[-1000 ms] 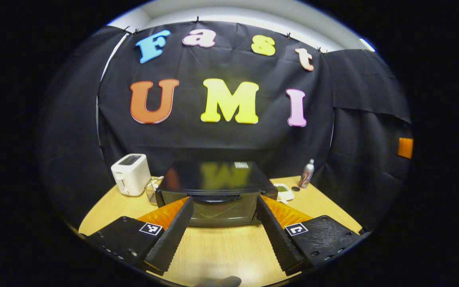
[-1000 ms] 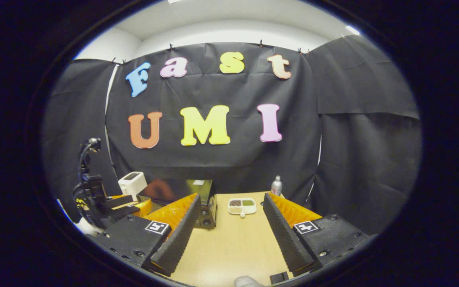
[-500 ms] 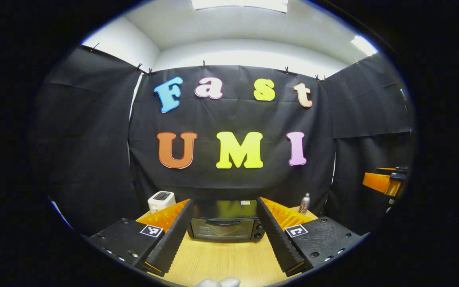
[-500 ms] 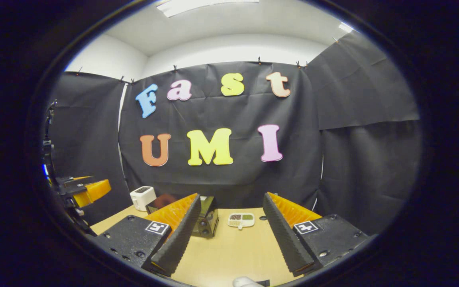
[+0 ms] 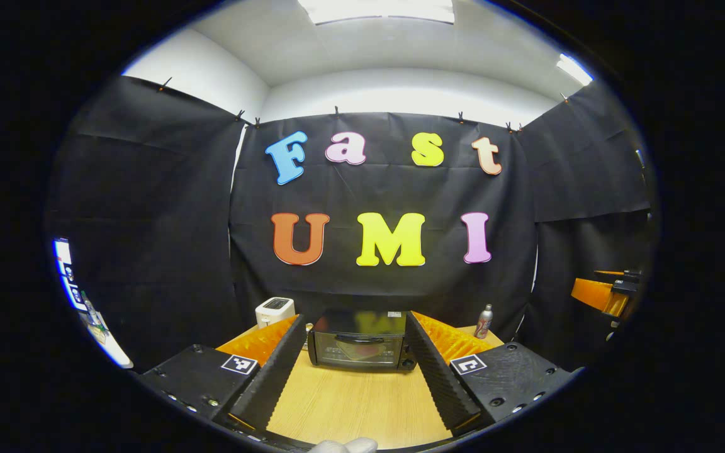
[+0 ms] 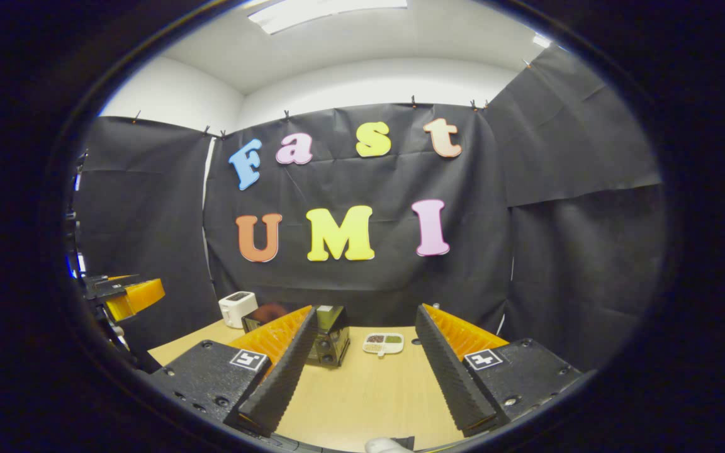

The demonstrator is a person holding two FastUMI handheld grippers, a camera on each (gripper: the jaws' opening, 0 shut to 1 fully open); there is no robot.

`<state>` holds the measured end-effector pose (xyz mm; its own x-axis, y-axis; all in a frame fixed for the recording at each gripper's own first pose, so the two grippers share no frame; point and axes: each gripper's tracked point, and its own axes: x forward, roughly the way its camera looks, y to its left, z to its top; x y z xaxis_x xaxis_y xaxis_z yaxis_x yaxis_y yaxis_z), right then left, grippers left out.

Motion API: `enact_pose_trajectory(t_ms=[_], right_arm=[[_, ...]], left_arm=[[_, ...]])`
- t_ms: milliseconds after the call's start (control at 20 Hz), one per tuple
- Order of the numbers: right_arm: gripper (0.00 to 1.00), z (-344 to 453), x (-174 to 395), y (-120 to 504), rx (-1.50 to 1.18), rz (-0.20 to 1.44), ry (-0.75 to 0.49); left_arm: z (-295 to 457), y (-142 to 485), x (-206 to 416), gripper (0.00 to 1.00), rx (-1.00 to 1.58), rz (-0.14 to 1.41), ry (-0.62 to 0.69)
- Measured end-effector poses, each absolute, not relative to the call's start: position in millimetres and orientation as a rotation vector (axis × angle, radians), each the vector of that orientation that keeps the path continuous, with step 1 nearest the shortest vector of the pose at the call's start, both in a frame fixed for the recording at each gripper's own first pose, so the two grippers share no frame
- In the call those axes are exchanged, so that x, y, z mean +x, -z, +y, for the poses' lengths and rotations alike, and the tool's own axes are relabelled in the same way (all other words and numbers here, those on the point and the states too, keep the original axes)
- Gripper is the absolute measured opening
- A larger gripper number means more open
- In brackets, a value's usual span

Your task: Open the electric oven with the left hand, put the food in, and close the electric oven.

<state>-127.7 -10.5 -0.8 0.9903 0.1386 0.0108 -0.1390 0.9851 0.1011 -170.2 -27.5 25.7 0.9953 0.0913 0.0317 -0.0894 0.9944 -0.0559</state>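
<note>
The light wooden table point(image 5: 356, 402) under my tongs looks smooth, with a fine straight grain and a soft sheen. The black electric oven point(image 5: 359, 340) has a glossy top that mirrors the wall, and a shiny glass-like door. The small white toaster point(image 5: 274, 310) looks like smooth plastic. The slim silver bottle point(image 5: 483, 321) gleams like metal.

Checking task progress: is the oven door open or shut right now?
Shut. In the left gripper view the oven door stands upright, flush with the front, its handle across the top.
</note>
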Motion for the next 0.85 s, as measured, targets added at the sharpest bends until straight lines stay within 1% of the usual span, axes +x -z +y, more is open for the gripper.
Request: enact_pose_trajectory(t_ms=[100,150,200,250,300,350,400,450,500,600,650,700,750,850], right_arm=[[0.96,-15.3,-132.8,2.7,0.113,-0.005,-0.132],[0.99,-18.0,-134.4,3.8,0.114,-0.004,-0.124],[0.99,-19.2,-137.0,5.0,0.116,-0.005,-0.118],[0.99,-18.7,-140.3,5.5,0.118,-0.005,-0.119],[0.96,-17.9,-143.7,7.1,0.118,-0.006,-0.12],[0.96,-19.1,-146.3,7.4,0.117,-0.007,-0.118],[0.99,-20.4,-148.1,8.9,0.115,-0.007,-0.115],[0.96,-20.8,-149.2,8.3,0.116,-0.008,-0.114],[0.99,-20.1,-150.3,7.5,0.119,-0.01,-0.113],[0.99,-18.5,-153.0,5.9,0.121,-0.017,-0.111],[0.96,-18.9,-153.4,4.3,0.119,-0.023,-0.111],[0.99,-18.0,-154.5,2.9,0.119,-0.027,-0.111],[0.96,-17.6,-154.3,1.3,0.118,-0.031,-0.11],[0.96,-18.7,-153.9,1.7,0.119,-0.036,-0.106]], left_arm=[[-28.8,-25.3,-175.7,0.95,-0.026,-0.034,-0.088],[-29.9,-25.1,-177.1,0.95,-0.021,-0.036,-0.086],[-32.0,-26.7,-179.1,0.95,-0.029,-0.036,-0.08],[-35.3,-26.0,-180.8,0.95,-0.043,-0.032,-0.072],[-34.9,-24.8,-180.4,0.95,-0.053,-0.031,-0.07],[-34.5,-25.4,-180.9,0.95,-0.054,-0.027,-0.069],[-34.3,-26.1,-181.7,0.95,-0.052,-0.03,-0.068],[-35.1,-28.3,-181.4,0.95,-0.048,-0.033,-0.064],[-35.9,-28.5,-181.7,0.95,-0.044,-0.033,-0.059],[-37.5,-30.5,-183.8,0.95,-0.041,-0.038,-0.051],[-37.9,-32.2,-184.9,0.95,-0.045,-0.038,-0.05],[-39.9,-32.9,-186.1,0.95,-0.049,-0.039,-0.043],[-40.7,-33.5,-186.0,0.95,-0.051,-0.038,-0.041],[-41.5,-33.6,-183.7,0.95,-0.046,-0.035,-0.041]])
